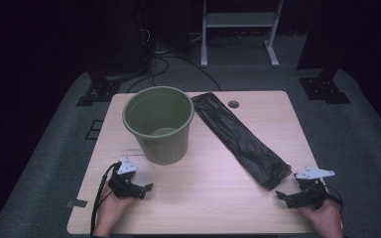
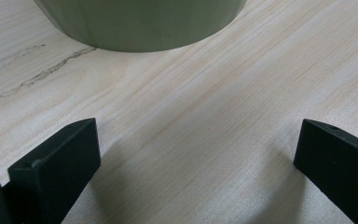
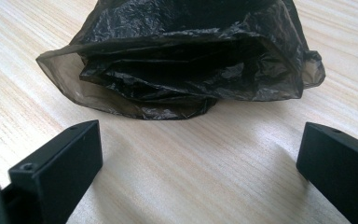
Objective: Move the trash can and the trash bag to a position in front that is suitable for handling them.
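Observation:
A green plastic bucket (image 1: 158, 124) stands upright on the left half of the pale wooden table (image 1: 203, 193). To its right a folded black plastic bag (image 1: 238, 139) lies as a long strip, slanting from the back middle toward the front right. My left gripper (image 1: 140, 190) rests on the table just in front of the bucket. In the left gripper view it (image 2: 199, 135) is open with only bare wood between the jaws, and the bucket's base (image 2: 140, 23) is just ahead. My right gripper (image 1: 286, 197) is open too (image 3: 201, 135), a short way from the bag's crumpled near end (image 3: 186, 60).
A round cable hole (image 1: 233, 104) sits near the table's back edge, beside the bag's far end. A bit of grey tape (image 1: 77, 203) hangs at the front left edge. Beyond the table are a white frame (image 1: 240, 20), dark stands and floor cables.

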Motion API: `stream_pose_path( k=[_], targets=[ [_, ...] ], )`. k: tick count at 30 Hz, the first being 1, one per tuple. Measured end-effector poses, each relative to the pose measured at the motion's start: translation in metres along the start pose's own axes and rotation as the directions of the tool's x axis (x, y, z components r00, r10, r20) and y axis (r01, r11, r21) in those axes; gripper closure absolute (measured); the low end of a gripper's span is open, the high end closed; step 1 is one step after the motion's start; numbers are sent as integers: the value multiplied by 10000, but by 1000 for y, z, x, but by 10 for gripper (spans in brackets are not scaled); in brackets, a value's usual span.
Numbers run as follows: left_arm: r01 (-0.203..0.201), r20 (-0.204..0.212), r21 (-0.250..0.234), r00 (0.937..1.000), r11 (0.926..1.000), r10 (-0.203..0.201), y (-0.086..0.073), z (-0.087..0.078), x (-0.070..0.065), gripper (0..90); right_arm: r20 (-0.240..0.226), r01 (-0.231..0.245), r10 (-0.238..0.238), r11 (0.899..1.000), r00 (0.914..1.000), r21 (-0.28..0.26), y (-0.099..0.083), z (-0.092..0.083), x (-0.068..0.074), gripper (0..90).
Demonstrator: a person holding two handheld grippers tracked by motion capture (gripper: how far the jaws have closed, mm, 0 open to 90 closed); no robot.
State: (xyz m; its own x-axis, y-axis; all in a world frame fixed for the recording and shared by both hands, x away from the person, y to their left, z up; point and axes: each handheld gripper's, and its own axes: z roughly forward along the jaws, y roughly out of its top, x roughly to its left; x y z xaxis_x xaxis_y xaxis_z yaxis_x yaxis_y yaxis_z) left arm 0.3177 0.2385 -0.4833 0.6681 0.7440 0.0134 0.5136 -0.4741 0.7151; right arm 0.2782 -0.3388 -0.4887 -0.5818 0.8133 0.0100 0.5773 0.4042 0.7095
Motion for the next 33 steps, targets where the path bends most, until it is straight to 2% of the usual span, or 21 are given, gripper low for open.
stream_pose_path(
  k=[9,11,13,14,15,17,18,24,27,28,31,33],
  targets=[
    [-14,30,40,10000,10000,14,0,-1,1,0,-1,3,-3,10000,10000,-2,0,0,0,0],
    [280,150,20,9995,9996,-280,0,-3,5,0,0,2,-2,10000,10000,-1,0,0,0,0],
    [336,131,-9,9994,9994,-335,0,-4,6,0,0,0,0,10000,10000,-2,0,0,0,0],
    [461,212,-239,9987,9986,-456,0,-10,8,0,5,-4,4,10000,10000,-5,0,0,0,0],
    [461,212,-239,9987,9986,-456,0,-10,8,0,5,-4,4,10000,10000,-5,0,0,0,0],
    [915,490,-768,9949,9928,-879,0,-18,12,0,2,-1,1,10000,10000,-6,0,0,0,0],
    [964,571,-781,9941,9923,-921,1,-20,12,0,3,5,-5,10000,10000,-10,0,0,0,0],
    [942,682,-1092,9939,9895,-871,9,-31,15,0,5,8,-8,10000,10000,-9,0,0,0,0],
    [1021,906,-1275,9917,9866,-909,13,-36,16,0,3,3,-3,10000,10000,-9,0,0,0,0],
    [1108,1092,-1405,9894,9839,-958,16,-39,16,0,8,8,-8,10000,10000,-11,0,0,0,0],
    [1038,1029,-1458,9907,9839,-893,20,-43,16,0,14,-12,12,10000,10000,-12,0,0,0,0],
    [1053,1133,-1612,9897,9813,-877,24,-48,17,0,17,-5,5,10000,10000,-11,0,0,0,0]
  ],
)
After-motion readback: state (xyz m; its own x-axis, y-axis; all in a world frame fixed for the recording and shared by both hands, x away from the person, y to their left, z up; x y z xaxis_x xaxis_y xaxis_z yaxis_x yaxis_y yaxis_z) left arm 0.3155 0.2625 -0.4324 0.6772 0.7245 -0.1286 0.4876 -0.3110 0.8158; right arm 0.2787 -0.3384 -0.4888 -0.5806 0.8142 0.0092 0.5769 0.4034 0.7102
